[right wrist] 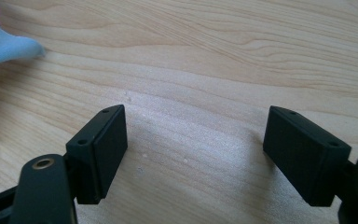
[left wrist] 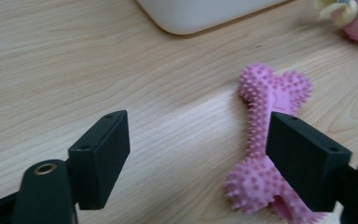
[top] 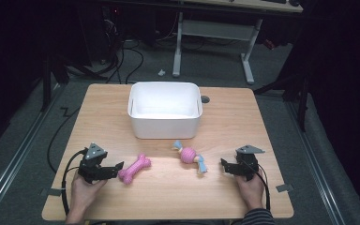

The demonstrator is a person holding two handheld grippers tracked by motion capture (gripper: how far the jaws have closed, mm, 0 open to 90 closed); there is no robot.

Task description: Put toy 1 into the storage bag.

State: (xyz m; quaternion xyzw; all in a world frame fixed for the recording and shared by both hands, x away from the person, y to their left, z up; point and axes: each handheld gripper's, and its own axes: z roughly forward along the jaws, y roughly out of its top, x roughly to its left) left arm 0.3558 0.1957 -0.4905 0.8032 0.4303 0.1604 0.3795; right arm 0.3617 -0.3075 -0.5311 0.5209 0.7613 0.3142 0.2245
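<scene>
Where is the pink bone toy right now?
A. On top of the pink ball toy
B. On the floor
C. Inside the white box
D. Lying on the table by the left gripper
D: the pink bone toy lies flat on the wooden table, just in front of the left gripper, and outside the white box.

Left gripper (left wrist: 198, 158) over wooden table (left wrist: 74, 56), jaws apart, nothing pressed between. Pink spiky bone toy (left wrist: 265, 135) lay on table by right jaw, partly hidden behind it. White bin (left wrist: 200, 14) corner at top; pink ball toy (left wrist: 354, 18) top right.
</scene>
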